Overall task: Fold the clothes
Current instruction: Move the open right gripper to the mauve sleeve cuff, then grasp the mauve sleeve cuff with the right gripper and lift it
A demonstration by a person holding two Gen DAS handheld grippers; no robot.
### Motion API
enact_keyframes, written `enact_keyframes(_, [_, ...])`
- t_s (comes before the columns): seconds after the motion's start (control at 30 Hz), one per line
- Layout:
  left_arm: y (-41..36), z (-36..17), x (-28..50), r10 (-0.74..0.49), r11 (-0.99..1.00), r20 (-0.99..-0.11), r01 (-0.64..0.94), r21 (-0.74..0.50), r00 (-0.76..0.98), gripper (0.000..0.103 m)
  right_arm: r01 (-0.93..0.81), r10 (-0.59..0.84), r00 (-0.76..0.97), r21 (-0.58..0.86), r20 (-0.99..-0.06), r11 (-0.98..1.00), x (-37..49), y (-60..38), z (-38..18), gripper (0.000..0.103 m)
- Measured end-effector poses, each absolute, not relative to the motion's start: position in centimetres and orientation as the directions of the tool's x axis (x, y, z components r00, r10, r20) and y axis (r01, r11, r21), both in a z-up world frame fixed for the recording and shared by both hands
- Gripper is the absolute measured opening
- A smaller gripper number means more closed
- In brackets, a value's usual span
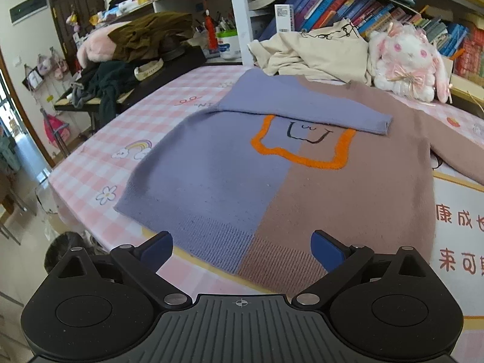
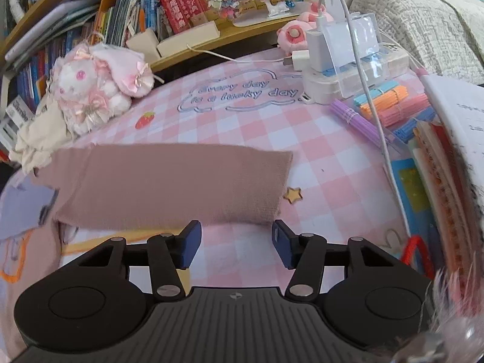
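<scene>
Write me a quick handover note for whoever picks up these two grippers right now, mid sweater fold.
Left gripper: open, empty, hovering over the sweater's hem.
Right gripper: open, empty, just short of the brown sleeve.
Sweater: lies flat, face up, on the pink checked tablecloth.
Done: purple sleeve folded across the chest.
Left: fold the brown sleeve in, still stretched out sideways, then fold the body.
Watch the plush bunny and cream garment behind the sweater.

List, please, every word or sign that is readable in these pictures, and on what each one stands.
"Every day is a lucky day": pink checked tablecloth.
"NI", partly hidden: tablecloth, beside the sweater.
"康成" and "来可", cut off: white panel.
Book spines, red boxes, paper sheet: too small or blurred.
</scene>
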State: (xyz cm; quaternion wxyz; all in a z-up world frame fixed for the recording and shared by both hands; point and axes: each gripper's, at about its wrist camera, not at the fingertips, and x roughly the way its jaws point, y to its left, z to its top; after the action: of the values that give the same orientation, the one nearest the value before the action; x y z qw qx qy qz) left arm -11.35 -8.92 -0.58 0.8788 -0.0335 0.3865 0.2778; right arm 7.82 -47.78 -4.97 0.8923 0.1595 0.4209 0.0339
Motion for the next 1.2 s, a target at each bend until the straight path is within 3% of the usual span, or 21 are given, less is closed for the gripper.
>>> enact_keyframes(0.47, [-8.5, -0.3, -12.6, 0.502, 0.814, -0.702, -0.551, 0.185, 0.505, 0.099, 0.098, 0.252, 0.661, 0.415, -0.707, 0.904, 11.7, -48.5, -5.5, 0.049])
enact_keyframes(0.73, [-9.3, -0.7, -11.7, 0.493, 0.827, -0.714, -0.524, 0.206, 0.497, 0.099, 0.137, 0.233, 0.649, 0.413, -0.724, 0.9, 11.8, -49.1, -5.5, 0.03])
enact_keyframes(0.9, [-9.7, -0.2, -11.6, 0.492, 0.841, -0.695, -0.493, 0.223, 0.524, 0.099, 0.148, 0.226, 0.641, 0.407, -0.734, 0.901, 11.9, -49.3, -5.5, 0.025])
enact_keyframes(1.0, [-9.7, -0.3, -11.6, 0.484, 0.847, -0.699, -0.482, 0.223, 0.526, 0.099, 0.175, 0.199, 0.634, 0.389, -0.747, 0.904, 12.1, -49.5, -5.6, 0.008])
enact_keyframes(1.2, [-8.8, -0.1, -11.3, 0.47, 0.859, -0.681, -0.468, 0.206, 0.562, 0.1, 0.099, 0.194, 0.683, 0.353, -0.704, 0.93, 12.4, -48.5, -2.4, 0.006])
